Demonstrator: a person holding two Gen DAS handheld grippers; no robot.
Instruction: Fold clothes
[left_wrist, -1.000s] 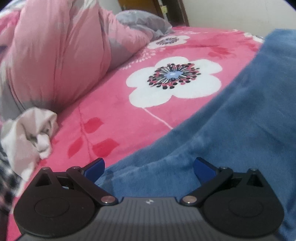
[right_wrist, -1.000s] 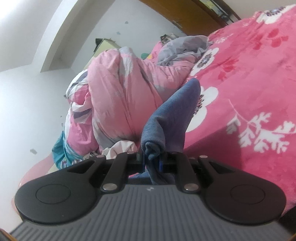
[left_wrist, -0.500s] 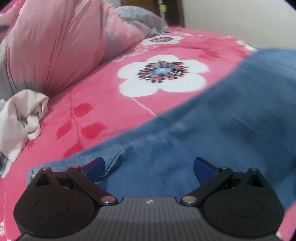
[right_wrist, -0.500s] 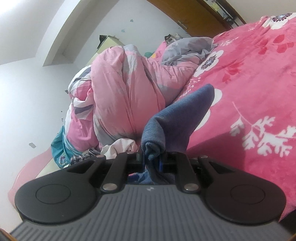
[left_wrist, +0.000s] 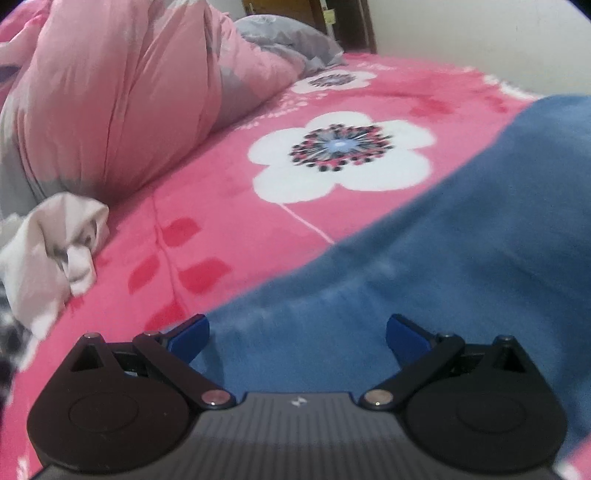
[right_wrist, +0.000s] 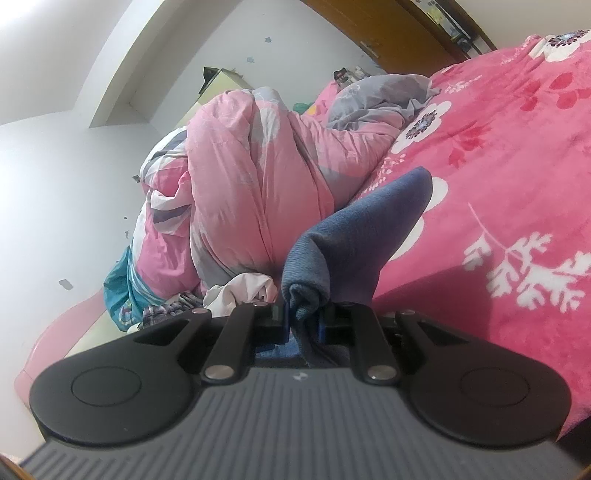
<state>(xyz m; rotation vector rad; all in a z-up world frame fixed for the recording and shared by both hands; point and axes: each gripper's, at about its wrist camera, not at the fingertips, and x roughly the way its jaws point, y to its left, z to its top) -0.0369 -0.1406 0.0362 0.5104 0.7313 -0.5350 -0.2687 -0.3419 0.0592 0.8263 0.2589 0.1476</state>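
In the right wrist view my right gripper (right_wrist: 303, 315) is pinching a bunched fold of the blue garment (right_wrist: 354, 236), which rises from between the pressed-together fingers toward the middle of the frame and ends in a pointed corner against the pink floral blanket (right_wrist: 517, 155). To its left I see the rumpled pink duvet (right_wrist: 251, 177), with a white cloth (right_wrist: 240, 291) crumpled at its foot. In the left wrist view my left gripper (left_wrist: 297, 332) is spread wide, its blue pads (left_wrist: 188, 338) apart and closing on nothing. The blue garment (left_wrist: 443, 266) fills the lower right there, lying on the blanket (left_wrist: 229, 206), with the white cloth (left_wrist: 55, 243) at the left edge.
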